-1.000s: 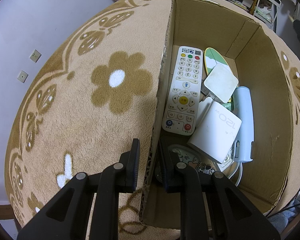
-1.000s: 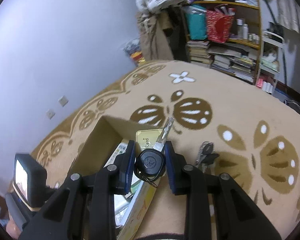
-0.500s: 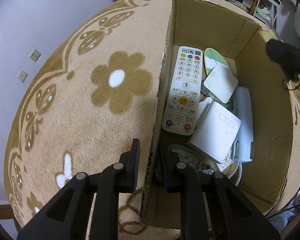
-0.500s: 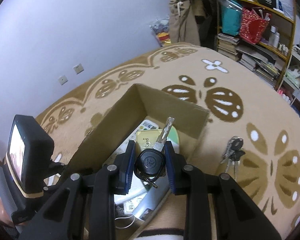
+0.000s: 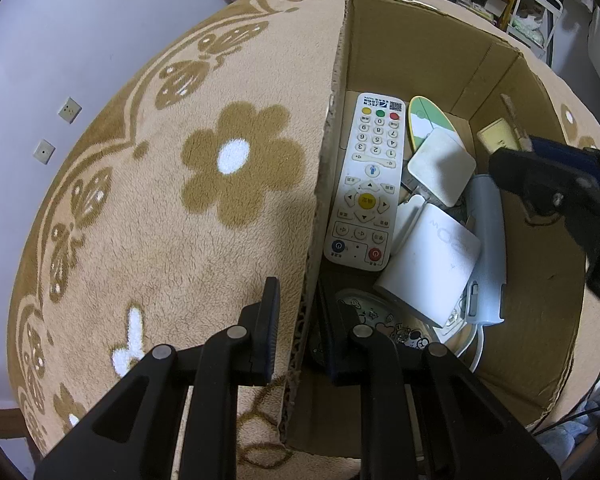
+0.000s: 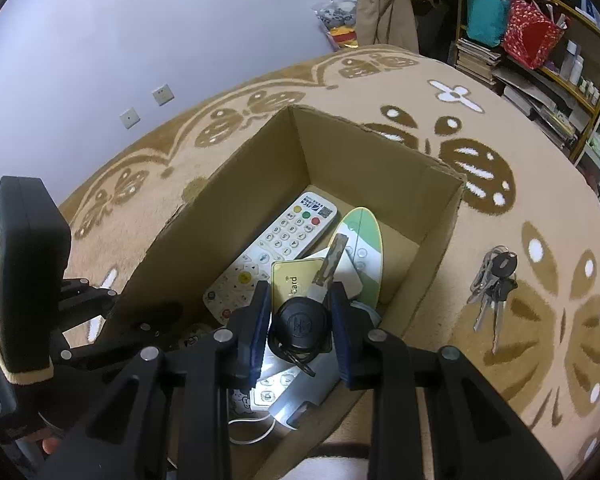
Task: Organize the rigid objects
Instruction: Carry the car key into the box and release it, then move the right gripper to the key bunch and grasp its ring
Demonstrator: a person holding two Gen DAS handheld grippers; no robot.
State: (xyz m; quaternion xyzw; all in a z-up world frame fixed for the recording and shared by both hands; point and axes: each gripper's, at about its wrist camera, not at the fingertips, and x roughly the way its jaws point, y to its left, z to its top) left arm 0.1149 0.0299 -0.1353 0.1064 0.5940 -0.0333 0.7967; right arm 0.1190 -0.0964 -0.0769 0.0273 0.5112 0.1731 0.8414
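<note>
An open cardboard box [image 5: 400, 52] stands on a tan flower-patterned carpet. My left gripper [image 5: 298, 292] is shut on the box's near left wall, one finger outside and one inside. My right gripper [image 6: 300, 292] hangs above the box's inside, shut on the round black head of a car key [image 6: 298, 322] whose blade points forward. A yellow card [image 6: 296, 280] shows just behind the key. In the left wrist view the right gripper [image 5: 520, 152] reaches in from the right over the box. Inside lie a white remote [image 5: 366, 184], a white box [image 5: 430, 268] and a pale blue device [image 5: 486, 240].
A bunch of keys [image 6: 494, 284] lies on the carpet right of the box [image 6: 240, 208]. A green-and-white oval board [image 5: 428, 120] and a white square pad [image 5: 442, 166] also lie in the box. Cluttered shelves [image 6: 540, 40] stand at the far right, a wall behind.
My right gripper has carried the key from beyond the box's edge to above its inside and lower, coming into the left wrist view. The left gripper has kept still on the wall.
</note>
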